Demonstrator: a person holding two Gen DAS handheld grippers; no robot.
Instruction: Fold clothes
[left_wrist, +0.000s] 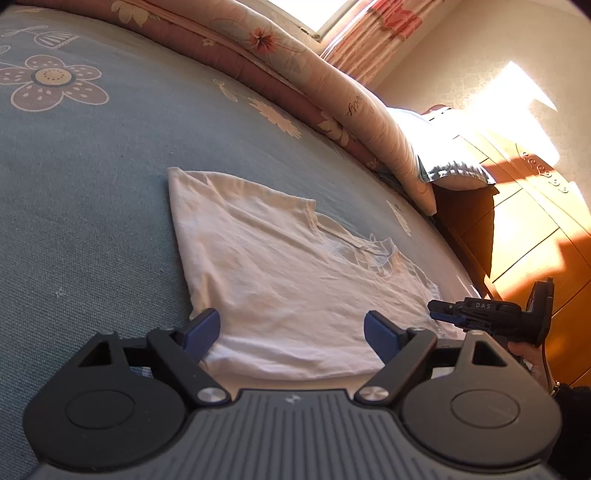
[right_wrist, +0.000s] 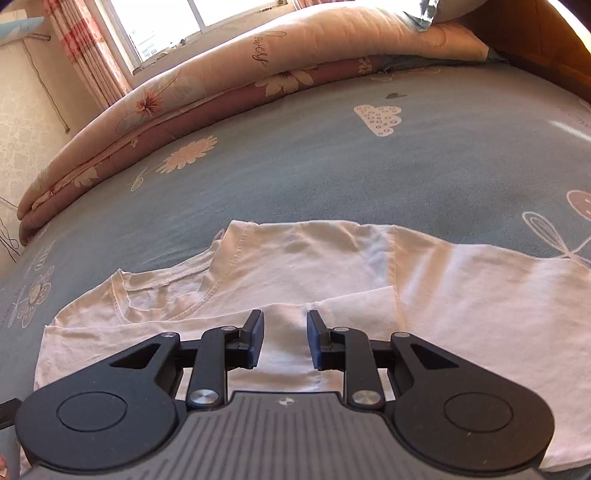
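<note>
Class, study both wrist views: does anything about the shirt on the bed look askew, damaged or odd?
Nothing damaged. The white T-shirt lies partly folded on the blue sheet, its folded edges slanted and its collar rumpled. Both grippers, left and right, are open.

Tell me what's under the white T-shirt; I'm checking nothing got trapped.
Around the white T-shirt only the blue floral bedsheet shows. It lies flat, without lumps, but anything beneath is covered.

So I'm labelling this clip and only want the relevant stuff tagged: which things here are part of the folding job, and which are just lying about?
Part of the job:
white T-shirt, spread on the bed
left gripper, open
right gripper, open

Just lying about:
blue bedsheet
folded floral quilt
pillow
curtain
wooden cabinet
</note>
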